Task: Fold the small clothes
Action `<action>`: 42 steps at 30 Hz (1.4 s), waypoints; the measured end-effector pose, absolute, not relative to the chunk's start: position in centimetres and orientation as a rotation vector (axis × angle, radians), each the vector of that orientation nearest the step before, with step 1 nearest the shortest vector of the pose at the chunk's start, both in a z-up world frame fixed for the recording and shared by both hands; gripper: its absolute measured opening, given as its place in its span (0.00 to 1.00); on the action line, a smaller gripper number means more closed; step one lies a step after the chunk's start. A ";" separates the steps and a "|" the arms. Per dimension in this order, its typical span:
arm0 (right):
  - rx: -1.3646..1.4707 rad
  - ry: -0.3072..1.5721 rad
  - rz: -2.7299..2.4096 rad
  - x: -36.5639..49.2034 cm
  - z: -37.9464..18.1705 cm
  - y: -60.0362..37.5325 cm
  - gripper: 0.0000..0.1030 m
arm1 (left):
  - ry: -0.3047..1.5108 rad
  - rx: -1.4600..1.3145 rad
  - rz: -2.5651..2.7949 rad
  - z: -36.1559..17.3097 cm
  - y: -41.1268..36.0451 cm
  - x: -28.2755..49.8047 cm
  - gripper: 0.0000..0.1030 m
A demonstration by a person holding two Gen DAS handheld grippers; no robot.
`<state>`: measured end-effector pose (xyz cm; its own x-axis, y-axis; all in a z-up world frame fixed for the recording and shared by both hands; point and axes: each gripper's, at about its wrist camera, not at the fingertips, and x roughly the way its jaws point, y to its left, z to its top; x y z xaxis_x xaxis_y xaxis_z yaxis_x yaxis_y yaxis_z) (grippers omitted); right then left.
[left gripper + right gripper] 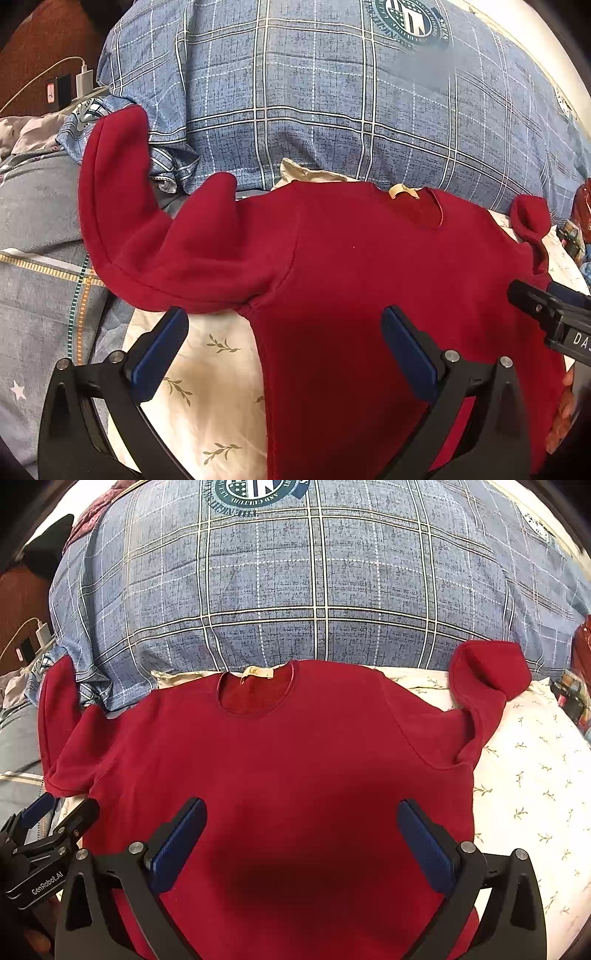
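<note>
The left gripper [284, 350] hangs with its two blue-padded fingers spread wide and holding nothing, poised over the near left part of a small dark red long-sleeved fleece top [369, 280], about below its left armpit seam. The right gripper [301, 843] is likewise spread and empty, hovering over the near middle of the same top. The top lies face up and mostly flat on a cream pillow printed with small green sprigs [524, 775], its round neckline toward the far side and a pale neck label [258, 672] showing inside the collar. Its left sleeve [122, 206] is rumpled and runs up toward the far left; the right sleeve [487, 679] is bunched at the far right. Judging from this, the garment is spread out but no fold has been made: both sleeves and the body are yet to be turned in. Behind it, on the far side, rises a blue plaid quilt [295, 590] bearing a round green-and-white crest whose lettering is too warped to read. The label's writing is too small to make out. On the left gripper's body, seen from the right wrist, "GenRobot.AI" is printed; the right gripper's body shows only "DA".
</note>
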<state>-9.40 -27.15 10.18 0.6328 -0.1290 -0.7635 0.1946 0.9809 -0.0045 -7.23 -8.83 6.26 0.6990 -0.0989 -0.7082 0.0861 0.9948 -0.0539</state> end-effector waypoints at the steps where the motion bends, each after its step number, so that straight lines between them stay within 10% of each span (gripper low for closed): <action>1: 0.079 0.869 -0.184 -9.4 10.1 -27.0 1.00 | 0.790 -0.013 -0.099 6.2 -8.9 -7.2 1.00; 42: 0.070 0.922 -0.139 -8.2 8.7 -25.9 0.99 | 0.804 0.011 -0.092 5.6 -8.4 -6.8 1.00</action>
<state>-8.19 -25.94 8.68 0.5961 -0.0899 -0.7979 0.1501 0.9887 0.0007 -6.83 -8.38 5.57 0.6902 -0.0781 -0.7194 0.0864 0.9959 -0.0253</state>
